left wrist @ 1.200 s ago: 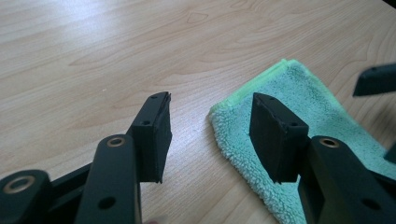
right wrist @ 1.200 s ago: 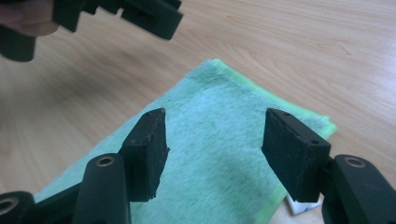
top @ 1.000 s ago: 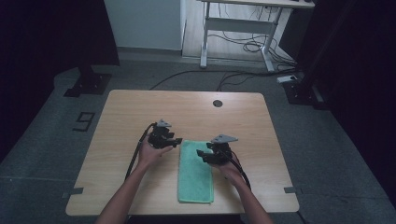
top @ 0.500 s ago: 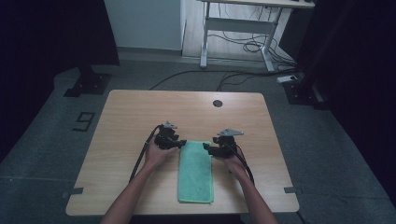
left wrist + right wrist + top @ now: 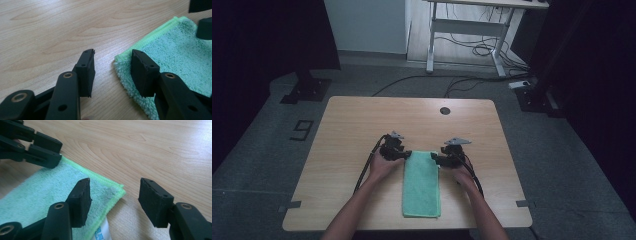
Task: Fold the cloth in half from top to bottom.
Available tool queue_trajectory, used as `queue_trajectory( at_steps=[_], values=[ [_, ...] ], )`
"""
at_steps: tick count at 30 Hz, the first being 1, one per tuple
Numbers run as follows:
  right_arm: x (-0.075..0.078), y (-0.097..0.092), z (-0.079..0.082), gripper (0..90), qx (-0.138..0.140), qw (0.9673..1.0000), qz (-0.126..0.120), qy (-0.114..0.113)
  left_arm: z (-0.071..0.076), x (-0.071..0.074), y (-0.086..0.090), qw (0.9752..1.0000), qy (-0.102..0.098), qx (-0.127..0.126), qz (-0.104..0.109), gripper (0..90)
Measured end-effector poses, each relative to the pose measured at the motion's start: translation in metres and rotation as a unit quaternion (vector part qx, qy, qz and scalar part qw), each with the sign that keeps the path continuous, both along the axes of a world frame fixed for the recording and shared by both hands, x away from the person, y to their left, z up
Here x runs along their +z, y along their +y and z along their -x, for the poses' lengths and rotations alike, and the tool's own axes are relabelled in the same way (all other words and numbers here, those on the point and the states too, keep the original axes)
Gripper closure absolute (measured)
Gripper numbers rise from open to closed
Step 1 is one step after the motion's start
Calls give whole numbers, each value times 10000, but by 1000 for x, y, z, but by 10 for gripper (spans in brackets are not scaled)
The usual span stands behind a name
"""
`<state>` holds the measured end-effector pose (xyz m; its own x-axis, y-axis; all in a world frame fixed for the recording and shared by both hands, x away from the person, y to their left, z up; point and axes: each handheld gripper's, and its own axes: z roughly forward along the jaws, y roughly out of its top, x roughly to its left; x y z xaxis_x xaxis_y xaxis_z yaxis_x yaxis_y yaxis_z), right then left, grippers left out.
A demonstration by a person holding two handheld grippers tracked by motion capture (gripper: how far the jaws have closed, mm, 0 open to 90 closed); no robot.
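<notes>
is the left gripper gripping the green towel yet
Apart. The left gripper view shows the left gripper open, its jaws straddling the green towel corner without closing on it.

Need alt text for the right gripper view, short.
The right tool hangs open over the near corner of a folded green towel on a wooden table, one jaw above the cloth, one above bare wood. The left tool sits at the towel's far corner.

Dim room, grey floor (image 5: 562, 165).
A white-framed desk (image 5: 472, 30) stands beyond cables (image 5: 462, 50); dark curtains (image 5: 262, 40) flank it.
</notes>
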<state>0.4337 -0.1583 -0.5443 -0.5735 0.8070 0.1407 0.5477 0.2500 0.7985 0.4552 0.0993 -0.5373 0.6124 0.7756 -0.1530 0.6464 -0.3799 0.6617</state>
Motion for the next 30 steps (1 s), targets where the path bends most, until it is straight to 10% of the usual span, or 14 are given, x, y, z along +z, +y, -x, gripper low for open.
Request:
queue_trajectory(
  at_steps=[19,30],
  values=[
    [-8,8,-11,498,275,9991,334,32,5,0,-7,9999,-42,-91,-110,663],
    [-7,9,-8,815,642,9973,323,114,7,-1,-5,9998,135,-113,102,826]
  ],
)
